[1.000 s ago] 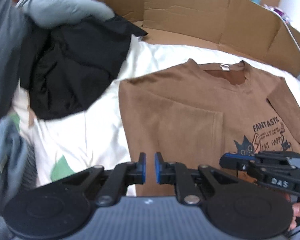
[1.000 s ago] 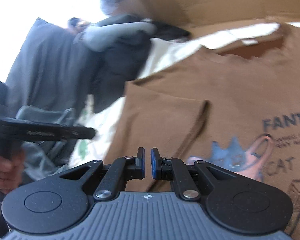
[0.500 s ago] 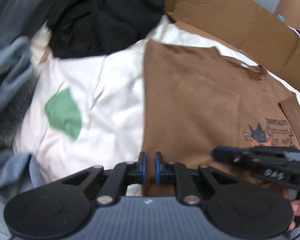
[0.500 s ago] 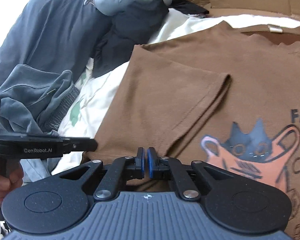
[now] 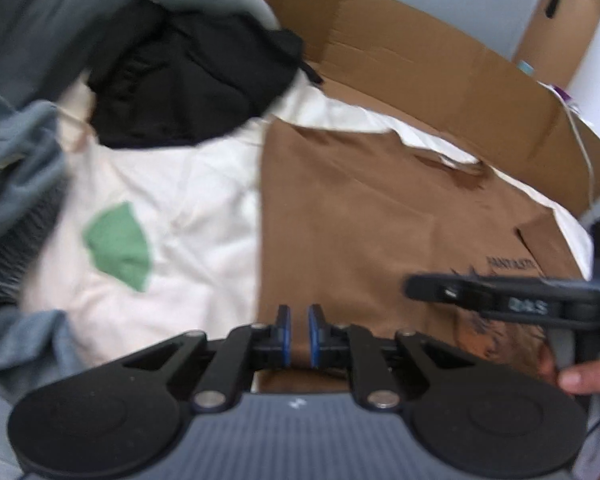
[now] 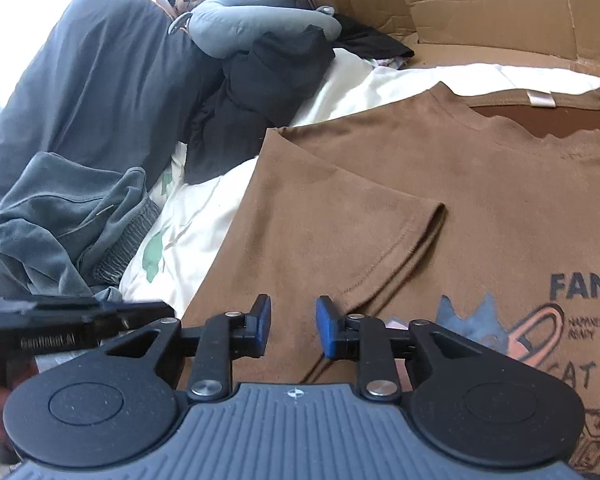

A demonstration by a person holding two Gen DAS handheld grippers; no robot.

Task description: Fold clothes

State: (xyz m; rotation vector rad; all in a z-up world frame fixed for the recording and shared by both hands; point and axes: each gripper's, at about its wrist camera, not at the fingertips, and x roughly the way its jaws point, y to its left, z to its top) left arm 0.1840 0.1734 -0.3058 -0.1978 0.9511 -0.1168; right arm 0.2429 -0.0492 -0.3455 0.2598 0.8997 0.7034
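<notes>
The brown cotton T-shirt with a cat print (image 6: 380, 208) lay flat on the white bed sheet (image 5: 188, 216), one sleeve folded inward. The left gripper (image 5: 297, 336) hovered at the hem, fingers narrowly apart and empty; the right gripper (image 6: 291, 326) stood wide open. The fabric looked light and limp, best pinched at hem or shoulder edge.

Brown t-shirt (image 5: 360, 220) flat on white sheet (image 5: 188, 200), left edge folded in. Left gripper (image 5: 299, 334) over the shirt's near hem, pads slightly apart. Right gripper (image 5: 452, 290) above the shirt's print. Black garment (image 5: 188, 88) beyond the shirt's left.
</notes>
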